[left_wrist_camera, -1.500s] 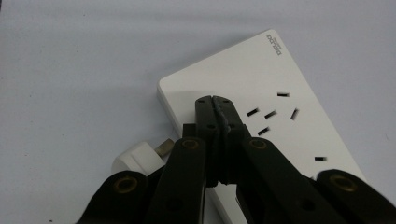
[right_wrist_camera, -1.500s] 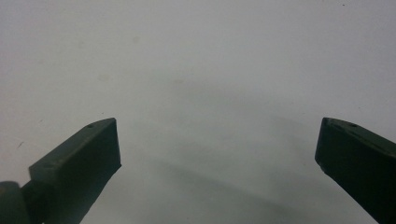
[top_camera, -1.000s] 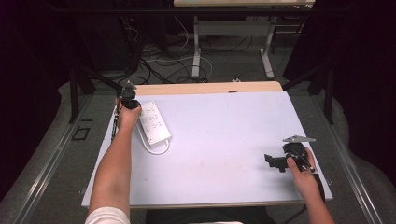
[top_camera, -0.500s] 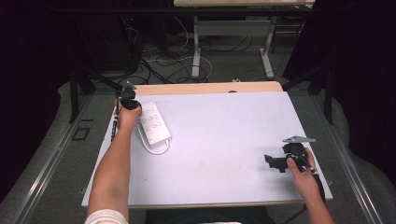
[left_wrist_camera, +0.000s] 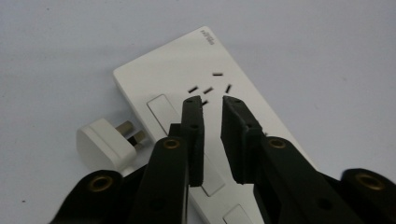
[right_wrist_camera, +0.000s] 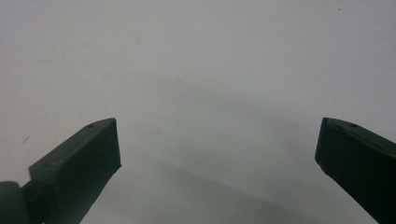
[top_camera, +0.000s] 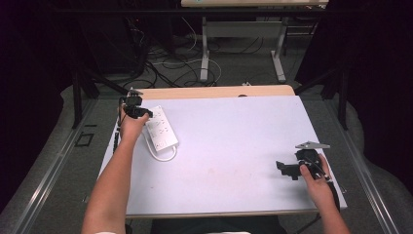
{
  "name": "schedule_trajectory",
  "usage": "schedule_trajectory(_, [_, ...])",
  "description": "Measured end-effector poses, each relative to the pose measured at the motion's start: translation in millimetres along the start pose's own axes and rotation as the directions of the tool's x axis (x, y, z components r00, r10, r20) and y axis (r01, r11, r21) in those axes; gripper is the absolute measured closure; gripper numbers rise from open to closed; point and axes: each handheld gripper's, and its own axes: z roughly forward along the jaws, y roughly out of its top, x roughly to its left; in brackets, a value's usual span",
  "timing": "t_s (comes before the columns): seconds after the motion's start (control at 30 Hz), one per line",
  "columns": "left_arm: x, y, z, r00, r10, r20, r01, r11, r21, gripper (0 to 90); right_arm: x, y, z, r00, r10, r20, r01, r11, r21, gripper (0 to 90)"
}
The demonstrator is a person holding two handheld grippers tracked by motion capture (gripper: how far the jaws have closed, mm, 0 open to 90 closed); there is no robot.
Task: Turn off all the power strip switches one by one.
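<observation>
Surroundings: I see the counter (top_camera: 234, 146) covered by a smooth, pale, matte sheet, with a strip of bare wood along its far edge. Beyond it lie tangled cables (top_camera: 165, 63) on the floor and the white legs of another desk (top_camera: 204, 48).
Power strip: a white, flat, rectangular power strip (top_camera: 159, 127) lies near the counter's far left corner, its white cord (top_camera: 158, 155) looping at the near end.
Left gripper: my left gripper (top_camera: 138, 111) sits at the far-left edge of the strip. In the left gripper view the left gripper (left_wrist_camera: 212, 105) hovers over the strip's face (left_wrist_camera: 205, 107) with its jaws nearly together, a thin gap between them and nothing held.
Plug: the left gripper view gives me a small white rounded plug (left_wrist_camera: 103, 144) with two metal prongs, lying on the counter just beside the strip's long edge; from the high view I cannot make it out.
Strip detail: close up I see dark socket slots, shallow rectangular panels and small printed lettering at one corner on hard glossy plastic.
Right gripper: my right gripper (top_camera: 287, 168) is at the near right of the counter, well apart from the strip. In the right gripper view the right gripper (right_wrist_camera: 217, 149) has its matte black, blocky jaws spread wide, empty, over bare sheet with faint smudges.
In the way: nothing lies between the two grippers on the sheet.
</observation>
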Motion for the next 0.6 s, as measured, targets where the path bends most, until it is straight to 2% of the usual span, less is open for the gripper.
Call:
schedule_trajectory(0.07, [-3.2, -3.2, -3.1, 0.9999, 0.008, 0.011, -0.008, 0.9997, -0.023, 73.7, 0.9, 0.0, -0.2, 1.0, -0.001, -0.001, 0.001, 1.0, -0.001, 0.0])
schedule_trajectory(0.17, [-6.6, -7.1, -9.6, 0.9989, 0.032, 0.033, -0.031, 0.9991, -0.03, 69.6, 1.7, 0.1, -0.8, 1.0, -0.007, -0.005, 0.007, 1.0, -0.003, 0.0])
schedule_trajectory(0.27, [-11.4, -11.8, -14.3, 0.9984, 0.052, 0.02, -0.051, 0.9974, -0.051, 64.6, 2.1, 0.4, -0.7, 0.9999, -0.013, -0.005, 0.013, 1.0, -0.006, 0.0])
schedule_trajectory(0.43, [-16.9, -21.5, -22.3, 0.9956, 0.088, 0.033, -0.086, 0.995, -0.052, 60.0, 3.3, 0.3, -0.2, 0.9998, -0.018, -0.012, 0.018, 1.0, -0.004, 0.0])
schedule_trajectory(0.6, [-22.7, -33.6, -32.0, 0.9925, 0.104, 0.065, -0.098, 0.9914, -0.086, 56.9, 4.7, 0.2, 0.4, 0.9996, -0.021, -0.017, 0.021, 1.0, -0.002, 0.0])
